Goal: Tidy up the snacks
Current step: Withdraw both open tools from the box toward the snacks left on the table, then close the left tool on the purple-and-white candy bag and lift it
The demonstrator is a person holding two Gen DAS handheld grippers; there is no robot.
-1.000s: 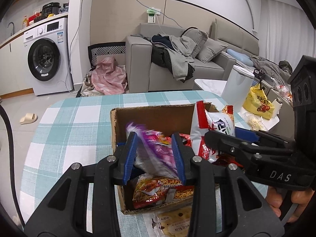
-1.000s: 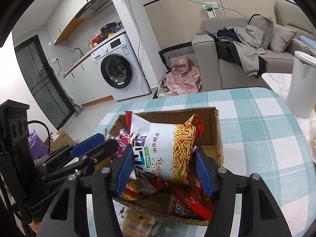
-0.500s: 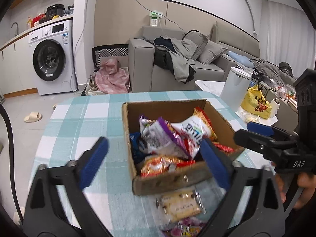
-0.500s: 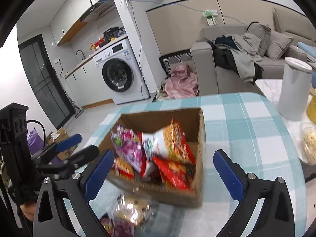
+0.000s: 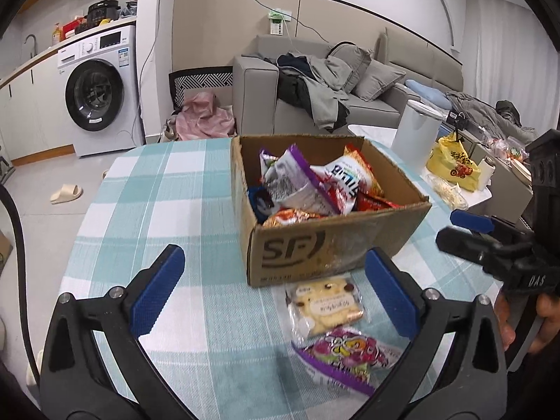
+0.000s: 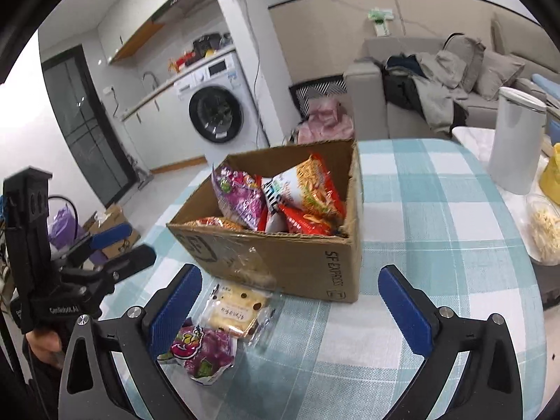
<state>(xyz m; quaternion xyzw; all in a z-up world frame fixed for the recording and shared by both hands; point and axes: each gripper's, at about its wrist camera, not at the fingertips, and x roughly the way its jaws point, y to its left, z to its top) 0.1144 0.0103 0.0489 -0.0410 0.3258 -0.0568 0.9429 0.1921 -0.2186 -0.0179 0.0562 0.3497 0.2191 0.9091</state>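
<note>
A cardboard SF box (image 5: 294, 245) (image 6: 301, 262) stands on the checked table and holds several snack bags, among them a purple bag (image 5: 294, 182) (image 6: 238, 196) and a white and orange chips bag (image 5: 350, 178) (image 6: 308, 185). On the table in front of the box lie a yellow biscuit pack (image 5: 325, 306) (image 6: 234, 309) and a purple candy bag (image 5: 346, 353) (image 6: 199, 353). My left gripper (image 5: 276, 294) is open and empty, drawn back from the box. My right gripper (image 6: 290, 304) is open and empty, also drawn back.
A white bin (image 5: 414, 129) (image 6: 514, 136) stands beyond the table's right edge, with a yellow bag (image 5: 453, 164) and a tub of noodles (image 6: 546, 227) nearby. A sofa (image 5: 315, 94) and a washing machine (image 5: 94, 91) are behind.
Both grippers let go of their snack bags, which now lie in the box, opened wide, and pulled back toward the table's near side.
</note>
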